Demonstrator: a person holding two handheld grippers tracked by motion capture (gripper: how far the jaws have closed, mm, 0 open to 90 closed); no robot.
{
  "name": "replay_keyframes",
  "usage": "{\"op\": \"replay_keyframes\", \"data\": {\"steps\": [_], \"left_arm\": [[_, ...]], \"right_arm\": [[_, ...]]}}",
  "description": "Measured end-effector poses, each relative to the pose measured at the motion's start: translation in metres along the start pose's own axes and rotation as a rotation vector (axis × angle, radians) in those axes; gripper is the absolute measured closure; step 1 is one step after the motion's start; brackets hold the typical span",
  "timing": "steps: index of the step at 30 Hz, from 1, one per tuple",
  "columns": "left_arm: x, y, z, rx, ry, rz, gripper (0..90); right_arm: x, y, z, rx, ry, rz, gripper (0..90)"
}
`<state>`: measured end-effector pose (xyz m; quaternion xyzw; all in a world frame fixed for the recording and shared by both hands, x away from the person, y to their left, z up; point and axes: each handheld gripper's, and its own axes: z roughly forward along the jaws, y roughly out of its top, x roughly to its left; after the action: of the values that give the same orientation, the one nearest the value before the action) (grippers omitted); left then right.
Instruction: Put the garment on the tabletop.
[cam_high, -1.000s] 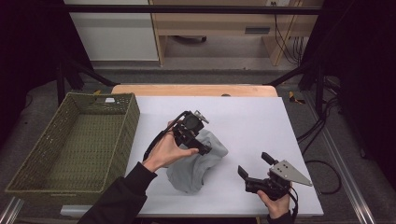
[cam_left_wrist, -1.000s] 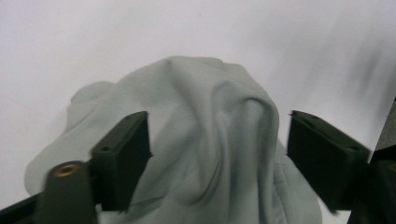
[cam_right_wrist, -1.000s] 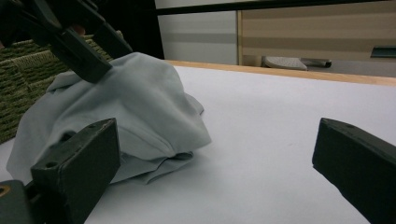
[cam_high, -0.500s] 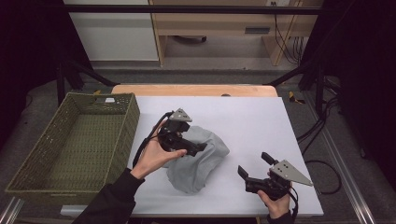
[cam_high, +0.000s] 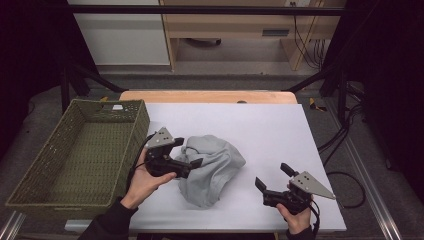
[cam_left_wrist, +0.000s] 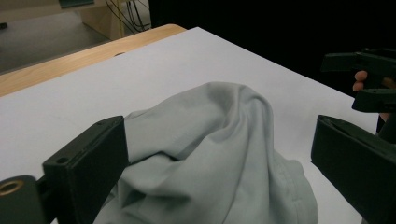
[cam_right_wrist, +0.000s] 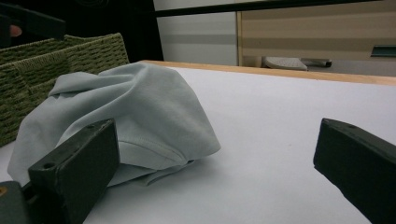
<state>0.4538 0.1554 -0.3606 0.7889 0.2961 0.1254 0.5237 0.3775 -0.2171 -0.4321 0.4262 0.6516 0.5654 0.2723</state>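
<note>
Left gripper (cam_high: 191, 153) jaws just opening beside crumpled grey cloth (cam_high: 216, 167); right gripper (cam_high: 272, 176) jaws apart — bare table (cam_high: 280, 130).

A lab recording bay, this: white-topped table (cam_high: 260, 125) framed by black metal rails (cam_high: 200, 10), dark curtains at both sides, cables (cam_high: 305, 47) trailing beneath a wooden bench (cam_high: 230, 30) behind.

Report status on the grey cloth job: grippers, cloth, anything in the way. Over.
Left gripper jaws just opened, wide around the grey cloth, no pinch. Right gripper open, apart from the cloth. Cloth heaped on white table, beside wicker basket. Nothing in the way.
</note>
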Motion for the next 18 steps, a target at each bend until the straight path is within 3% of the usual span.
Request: {"op": "replay_keyframes", "data": {"steps": [2, 8, 15, 18], "left_arm": [[0.000, -0.010, -0.011, -0.026, 0.021, 0.000, 2.6], [0.002, -0.028, -0.032, -0.042, 0.047, -0.011, 2.3], [0.003, -0.048, -0.047, -0.061, 0.076, -0.028, 2.0], [0.007, -0.057, -0.056, -0.094, 0.099, -0.062, 2.0]], "right_arm": [[0.000, 0.000, 0.000, -0.004, -0.003, -0.001, 0.7], [0.000, 0.001, -0.002, -0.011, -0.004, 0.000, 0.6], [-0.001, 0.001, -0.002, -0.009, 0.000, -0.006, 0.4], [-0.001, 0.001, -0.003, -0.008, -0.003, -0.004, 0.4]]}}
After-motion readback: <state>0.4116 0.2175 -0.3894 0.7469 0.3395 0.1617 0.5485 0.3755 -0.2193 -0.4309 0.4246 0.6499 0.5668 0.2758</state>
